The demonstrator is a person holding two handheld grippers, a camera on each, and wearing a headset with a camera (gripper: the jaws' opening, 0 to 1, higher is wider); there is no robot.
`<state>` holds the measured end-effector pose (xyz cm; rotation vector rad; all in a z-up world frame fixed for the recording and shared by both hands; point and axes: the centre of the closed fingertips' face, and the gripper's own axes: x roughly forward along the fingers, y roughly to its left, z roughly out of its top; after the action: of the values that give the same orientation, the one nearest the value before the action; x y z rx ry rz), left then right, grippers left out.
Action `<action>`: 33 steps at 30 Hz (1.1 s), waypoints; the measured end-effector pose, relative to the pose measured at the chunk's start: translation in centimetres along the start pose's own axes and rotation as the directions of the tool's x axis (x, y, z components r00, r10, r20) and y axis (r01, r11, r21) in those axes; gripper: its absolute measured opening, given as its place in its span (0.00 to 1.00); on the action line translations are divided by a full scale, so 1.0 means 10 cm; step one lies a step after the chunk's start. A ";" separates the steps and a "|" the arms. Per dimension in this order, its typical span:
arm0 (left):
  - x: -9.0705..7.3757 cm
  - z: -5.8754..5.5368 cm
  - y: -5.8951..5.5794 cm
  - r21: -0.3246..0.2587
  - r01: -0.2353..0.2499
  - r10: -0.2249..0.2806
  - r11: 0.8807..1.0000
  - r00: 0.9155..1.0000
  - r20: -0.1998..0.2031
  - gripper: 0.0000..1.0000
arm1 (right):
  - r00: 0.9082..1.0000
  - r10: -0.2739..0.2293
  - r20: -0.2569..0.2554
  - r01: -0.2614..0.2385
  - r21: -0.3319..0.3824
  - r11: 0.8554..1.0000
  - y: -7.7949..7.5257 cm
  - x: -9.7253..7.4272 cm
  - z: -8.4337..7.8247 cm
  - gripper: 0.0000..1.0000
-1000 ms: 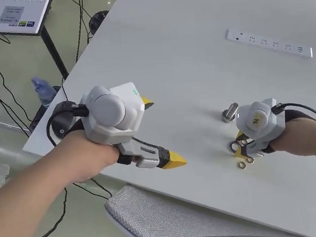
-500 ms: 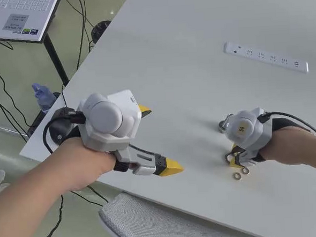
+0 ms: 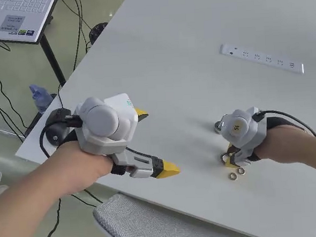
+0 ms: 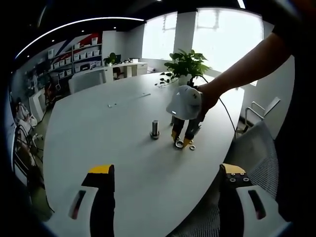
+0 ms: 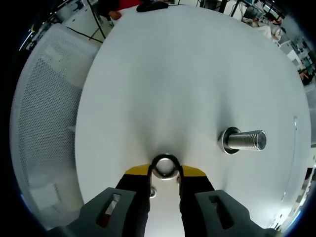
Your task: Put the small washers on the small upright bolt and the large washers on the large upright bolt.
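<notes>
A steel bolt (image 5: 242,140) stands upright on the white table (image 3: 170,48); in the head view this bolt (image 3: 218,126) is partly hidden behind my right gripper (image 3: 228,160). That gripper points down at the table just in front of the bolt. In the right gripper view its jaws are shut on a washer (image 5: 165,166). Two small loose washers (image 3: 236,173) lie right beside its tips. My left gripper (image 3: 154,141) is held apart at the near left, open and with nothing in it. It faces the bolt (image 4: 155,129) and the washers (image 4: 185,145).
A white power strip (image 3: 261,59) lies at the far right of the table. A grey mesh chair (image 3: 154,226) sits under the near table edge. A laptop (image 3: 12,17), cables and a water bottle (image 3: 38,96) are off the table's left side.
The head camera has shifted, so the whole scene has slid left and down. The right gripper stays low at the washers, a little closer to the bolt. The left gripper stays open.
</notes>
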<state>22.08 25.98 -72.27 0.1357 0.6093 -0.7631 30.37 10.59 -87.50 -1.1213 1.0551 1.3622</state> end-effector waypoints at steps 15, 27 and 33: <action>-0.04 -0.02 0.01 0.001 -0.007 0.007 1.000 1.000 -0.008 0.87 | 1.000 0.013 0.018 -0.014 0.054 0.998 -0.15 -0.36 -0.06 0.21; -0.01 -0.02 -0.03 -0.003 -0.018 0.018 1.000 1.000 -0.012 0.90 | 0.998 -0.006 0.060 0.001 0.078 0.997 -0.18 -0.87 0.01 0.21; 0.00 -0.01 -0.04 -0.011 -0.015 0.015 1.000 1.000 0.002 0.93 | 0.997 -0.023 0.079 0.016 0.087 0.996 -0.26 -0.99 0.05 0.21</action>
<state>21.74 25.74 -72.32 0.1290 0.6102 -0.7450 33.18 9.53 -77.71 -1.0037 1.0329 1.3230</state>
